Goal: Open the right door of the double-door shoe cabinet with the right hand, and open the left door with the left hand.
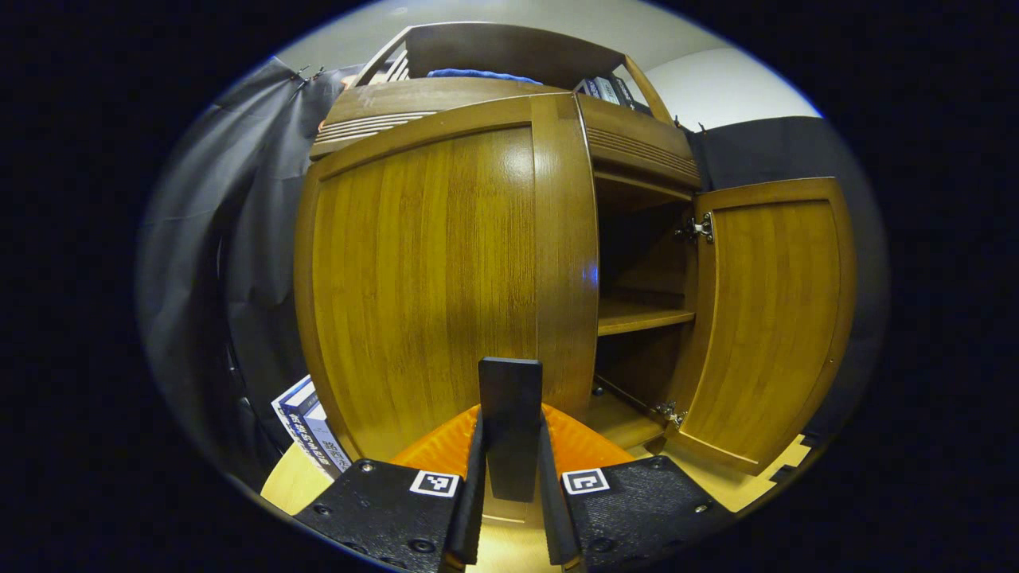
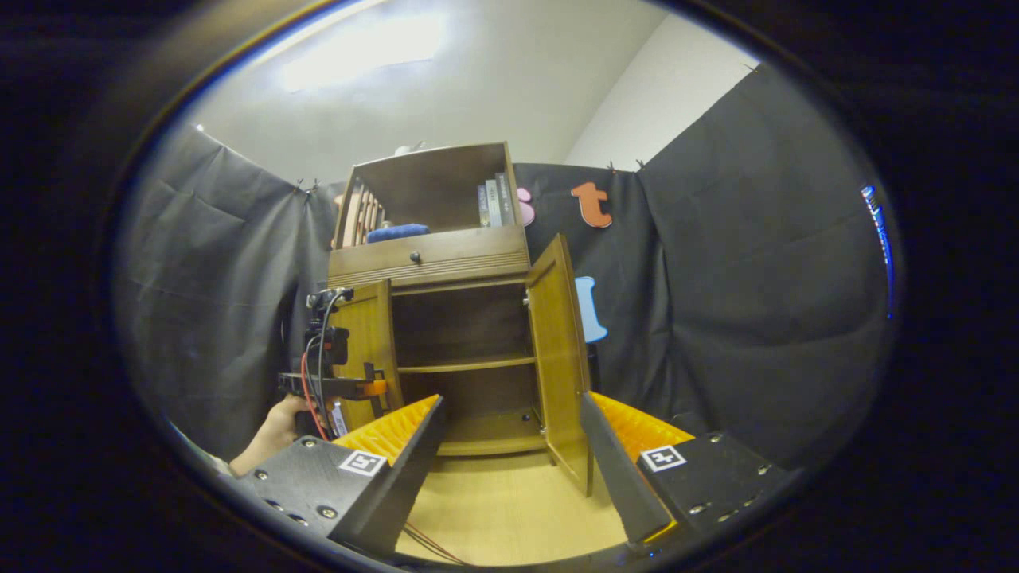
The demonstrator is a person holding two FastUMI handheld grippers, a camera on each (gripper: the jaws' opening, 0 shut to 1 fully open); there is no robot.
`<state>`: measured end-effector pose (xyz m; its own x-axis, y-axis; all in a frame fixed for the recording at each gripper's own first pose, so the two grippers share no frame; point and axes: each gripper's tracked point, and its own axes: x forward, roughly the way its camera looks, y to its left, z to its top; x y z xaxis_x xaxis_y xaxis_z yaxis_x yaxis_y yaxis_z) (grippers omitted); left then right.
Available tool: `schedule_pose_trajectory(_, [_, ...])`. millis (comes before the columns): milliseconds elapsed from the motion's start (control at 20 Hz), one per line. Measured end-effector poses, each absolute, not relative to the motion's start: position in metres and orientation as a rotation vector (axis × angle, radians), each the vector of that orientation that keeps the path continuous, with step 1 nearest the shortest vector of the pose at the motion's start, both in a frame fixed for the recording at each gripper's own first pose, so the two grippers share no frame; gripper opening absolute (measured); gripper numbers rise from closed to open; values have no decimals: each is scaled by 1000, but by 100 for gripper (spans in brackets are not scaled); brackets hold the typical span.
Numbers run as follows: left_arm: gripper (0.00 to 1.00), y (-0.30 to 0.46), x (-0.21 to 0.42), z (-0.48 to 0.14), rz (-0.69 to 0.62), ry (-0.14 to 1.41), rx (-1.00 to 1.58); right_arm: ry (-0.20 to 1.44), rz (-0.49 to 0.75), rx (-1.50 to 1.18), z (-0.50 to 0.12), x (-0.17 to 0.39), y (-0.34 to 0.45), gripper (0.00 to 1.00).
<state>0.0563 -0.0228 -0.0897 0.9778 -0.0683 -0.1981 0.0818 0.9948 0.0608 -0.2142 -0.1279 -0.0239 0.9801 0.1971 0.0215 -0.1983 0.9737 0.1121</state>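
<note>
The brown wooden shoe cabinet (image 2: 446, 263) stands ahead on a light wooden floor. In the left gripper view its left door (image 1: 422, 278) is very close, and my left gripper (image 1: 510, 434) is shut on that door's dark upright handle (image 1: 509, 390). The right door (image 1: 768, 318) is swung wide open, showing empty shelves (image 1: 641, 317). From the right gripper view the left door (image 2: 368, 350) stands partly open, with the left gripper (image 2: 370, 388) and a hand (image 2: 271, 434) at it. The right door (image 2: 557, 358) is open there too. My right gripper (image 2: 509, 398) is open, back from the cabinet, holding nothing.
A drawer with a small knob (image 2: 415, 257) sits above the doors. An open shelf on top holds books (image 2: 495, 199) and a blue cloth (image 2: 396, 232). Boxes or books (image 1: 306, 426) lean at the cabinet's left foot. Black cloth walls close in on both sides.
</note>
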Motion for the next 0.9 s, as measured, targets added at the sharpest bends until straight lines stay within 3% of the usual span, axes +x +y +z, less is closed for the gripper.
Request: schedule_pose_trajectory(900, [31,28,-15,-71,-80,133,116,-9,255,99,-34,-207,-76,100])
